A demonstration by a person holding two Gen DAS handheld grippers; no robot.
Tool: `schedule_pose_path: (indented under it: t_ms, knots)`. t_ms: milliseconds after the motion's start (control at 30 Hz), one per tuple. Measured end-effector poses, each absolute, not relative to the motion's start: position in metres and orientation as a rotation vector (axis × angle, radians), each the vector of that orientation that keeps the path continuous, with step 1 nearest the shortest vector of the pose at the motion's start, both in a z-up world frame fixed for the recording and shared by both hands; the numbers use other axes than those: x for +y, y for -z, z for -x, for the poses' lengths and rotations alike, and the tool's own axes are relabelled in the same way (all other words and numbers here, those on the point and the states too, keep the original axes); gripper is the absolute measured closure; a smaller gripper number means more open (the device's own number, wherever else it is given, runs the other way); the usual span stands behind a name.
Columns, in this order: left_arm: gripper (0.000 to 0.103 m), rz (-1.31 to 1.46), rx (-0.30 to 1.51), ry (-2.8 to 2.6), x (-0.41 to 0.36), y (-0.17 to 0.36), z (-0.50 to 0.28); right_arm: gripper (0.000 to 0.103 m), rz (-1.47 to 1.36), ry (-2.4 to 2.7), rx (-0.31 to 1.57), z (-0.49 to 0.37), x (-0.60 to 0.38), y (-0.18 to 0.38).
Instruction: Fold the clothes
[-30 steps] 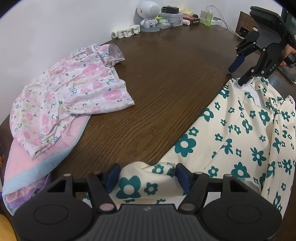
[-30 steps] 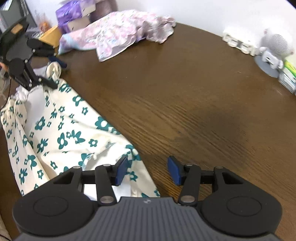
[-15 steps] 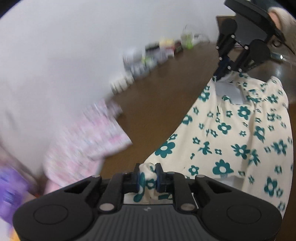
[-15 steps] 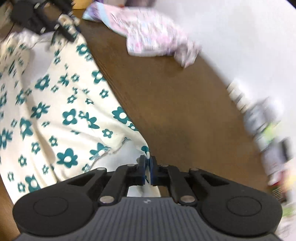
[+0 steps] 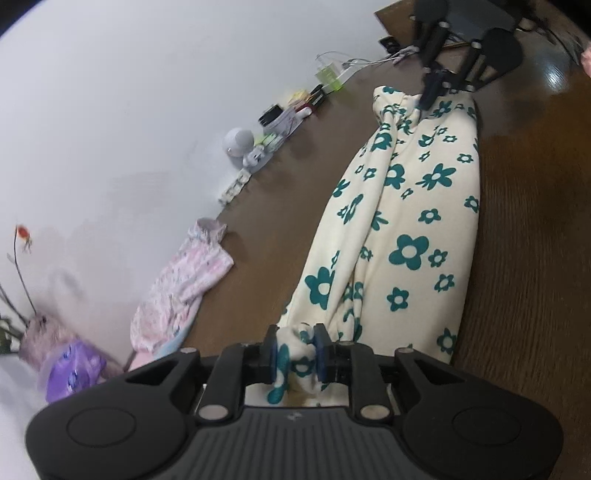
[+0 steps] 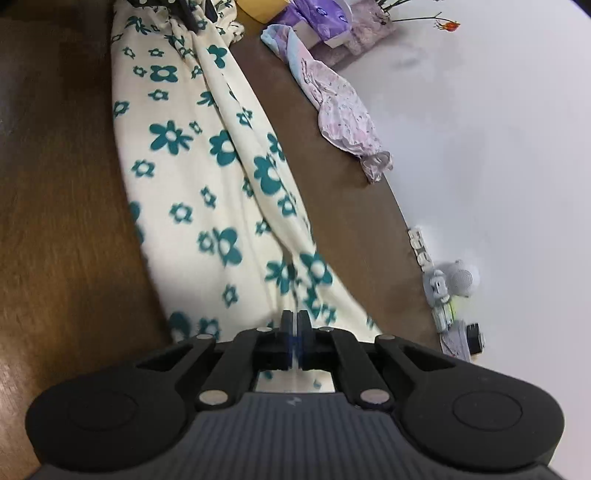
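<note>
A cream garment with teal flowers (image 5: 410,221) hangs stretched in a long band between my two grippers over the brown table (image 5: 535,258). My left gripper (image 5: 295,332) has a thick bunch of one end between its blue pads; the pads still press on it while the jaws are opening slightly. At the far end, my right gripper (image 5: 430,96) pinches the other end. In the right wrist view the right gripper (image 6: 295,317) is shut on a thin edge of the garment (image 6: 192,166), and the left gripper (image 6: 192,14) shows at the top edge.
A pile of pink floral clothes (image 5: 188,280) (image 6: 340,114) lies by the wall. A small white figure (image 5: 240,142) (image 6: 458,280) and other small items line the table's far edge. A purple tissue pack (image 5: 70,365) sits beyond the pile.
Both grippers went from open to closed on the garment's ends. Both hands swung and rolled, and the cloth that lay spread on the table now stretches between them.
</note>
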State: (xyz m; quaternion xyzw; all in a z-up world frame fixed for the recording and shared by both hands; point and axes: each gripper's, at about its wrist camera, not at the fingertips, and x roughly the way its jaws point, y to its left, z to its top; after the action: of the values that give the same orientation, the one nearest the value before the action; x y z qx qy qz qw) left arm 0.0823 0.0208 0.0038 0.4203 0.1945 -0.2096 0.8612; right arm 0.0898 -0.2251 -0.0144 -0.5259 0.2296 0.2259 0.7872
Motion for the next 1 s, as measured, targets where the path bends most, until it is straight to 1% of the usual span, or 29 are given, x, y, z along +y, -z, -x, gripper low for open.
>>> schedule_pose_path:
  t_ms: [33, 67, 133, 167, 200, 233, 267, 300, 333, 400, 433, 533, 633, 733, 767, 800, 867, 900, 933, 967, 1000]
  knots:
    - [0.071, -0.866, 0.412, 0.432, 0.022, -0.006, -0.082, 0.101, 1.114, -0.486, 0.503, -0.090, -0.227, 0.014]
    - [0.068, -0.840, 0.416, 0.424, 0.024, -0.010, -0.081, 0.101, 1.084, -0.489, 0.502, -0.090, -0.229, 0.011]
    - [0.055, -0.765, 0.433, 0.421, 0.031, -0.020, -0.083, 0.095, 1.018, -0.492, 0.502, -0.091, -0.234, 0.005]
    - [0.052, -0.717, 0.447, 0.423, 0.036, -0.026, -0.085, 0.094, 0.969, -0.488, 0.505, -0.096, -0.237, -0.001]
    - [0.047, -0.664, 0.461, 0.428, 0.043, -0.032, -0.086, 0.087, 0.920, -0.484, 0.507, -0.100, -0.240, -0.007]
    - [0.043, -0.606, 0.477, 0.431, 0.049, -0.039, -0.088, 0.077, 0.871, -0.480, 0.513, -0.106, -0.243, -0.013]
    - [0.041, -0.540, 0.496, 0.428, 0.056, -0.046, -0.092, 0.072, 0.823, -0.477, 0.528, -0.114, -0.247, -0.019]
    - [0.038, -0.471, 0.514, 0.417, 0.064, -0.052, -0.096, 0.063, 0.780, -0.477, 0.550, -0.123, -0.250, -0.024]
    - [0.035, -0.400, 0.527, 0.403, 0.072, -0.058, -0.100, 0.060, 0.739, -0.478, 0.572, -0.131, -0.253, -0.028]
    - [0.035, -0.251, 0.558, 0.372, 0.091, -0.069, -0.110, 0.057, 0.657, -0.481, 0.615, -0.146, -0.259, -0.035]
    - [0.034, -0.171, 0.578, 0.350, 0.102, -0.074, -0.116, 0.051, 0.594, -0.471, 0.643, -0.153, -0.264, -0.037]
    - [0.034, 0.024, 0.667, 0.258, 0.133, -0.082, -0.135, 0.046, 0.318, -0.427, 0.745, -0.177, -0.287, -0.048]
    - [0.034, 0.105, 0.790, 0.161, 0.147, -0.077, -0.160, 0.042, 0.085, -0.385, 0.823, -0.193, -0.313, -0.051]
    - [0.034, 0.157, 0.891, 0.121, 0.152, -0.065, -0.186, 0.040, -0.084, -0.344, 0.876, -0.211, -0.329, -0.048]
    - [0.035, 0.185, 0.923, 0.129, 0.151, -0.061, -0.196, 0.040, -0.113, -0.326, 0.893, -0.218, -0.331, -0.046]
    - [0.039, 0.205, 0.950, 0.136, 0.149, -0.057, -0.203, 0.040, -0.132, -0.306, 0.910, -0.225, -0.332, -0.044]
    - [0.076, 0.211, 0.980, 0.143, 0.142, -0.051, -0.212, 0.040, -0.118, -0.277, 0.947, -0.234, -0.329, -0.036]
    - [0.099, 0.193, 0.976, 0.141, 0.138, -0.051, -0.212, 0.042, -0.108, -0.286, 0.965, -0.237, -0.326, -0.032]
    - [0.102, 0.178, 0.957, 0.138, 0.136, -0.052, -0.210, 0.060, -0.099, -0.294, 0.984, -0.240, -0.323, -0.028]
    - [0.102, 0.167, 0.920, 0.134, 0.135, -0.055, -0.206, 0.078, -0.088, -0.307, 0.995, -0.241, -0.321, -0.026]
    - [0.102, 0.170, 0.881, 0.124, 0.137, -0.059, -0.200, 0.092, -0.081, -0.326, 0.991, -0.238, -0.320, -0.026]
